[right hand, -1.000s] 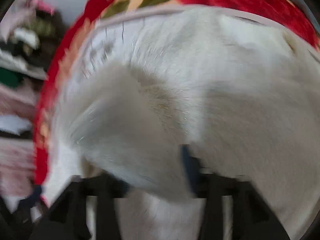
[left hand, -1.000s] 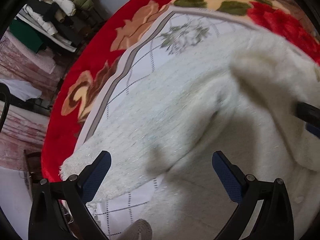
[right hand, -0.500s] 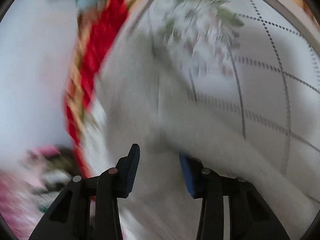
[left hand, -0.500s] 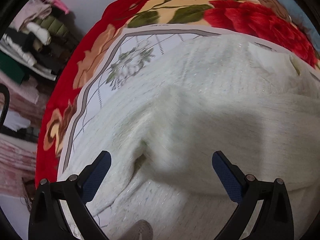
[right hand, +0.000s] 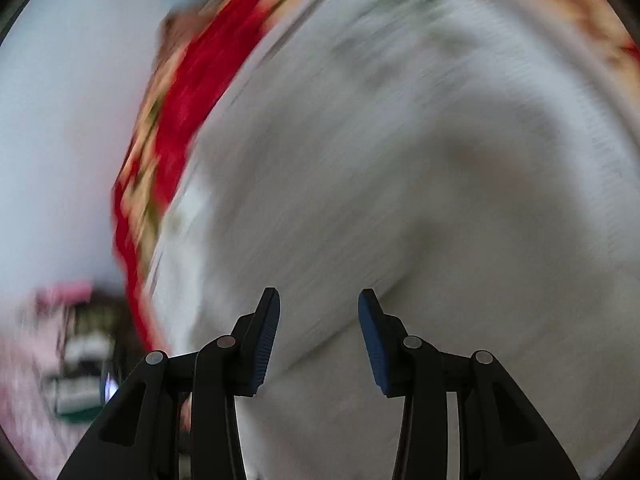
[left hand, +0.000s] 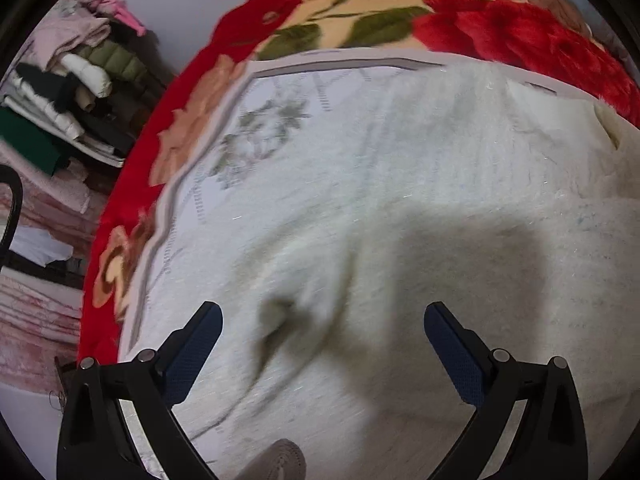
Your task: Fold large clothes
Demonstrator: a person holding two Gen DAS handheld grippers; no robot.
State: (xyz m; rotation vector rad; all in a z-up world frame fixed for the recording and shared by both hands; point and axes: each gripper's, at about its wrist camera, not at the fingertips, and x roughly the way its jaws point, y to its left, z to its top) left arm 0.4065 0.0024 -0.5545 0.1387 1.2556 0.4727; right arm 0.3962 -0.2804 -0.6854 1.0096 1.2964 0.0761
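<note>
A large fuzzy white garment (left hand: 420, 208) lies spread on a bed with a red floral blanket (left hand: 500, 28). A sleeve or fold crosses it at the right. My left gripper (left hand: 323, 316) is wide open and empty just above a small crease (left hand: 280, 320) in the cloth. In the right wrist view the same white garment (right hand: 400, 184) fills the blurred frame. My right gripper (right hand: 319, 300) is open, jaws partly apart, holding nothing, above the cloth.
A white quilted sheet with a grey flower print (left hand: 260, 140) lies under the garment. A shelf stacked with folded clothes (left hand: 76, 92) stands left of the bed. A white wall (right hand: 60, 120) is behind. The bed edge (left hand: 104, 264) runs along the left.
My right gripper let go of the white cloth it held a second ago and swung away, now open. The left view shifted forward over the garment, which now lies flatter.
</note>
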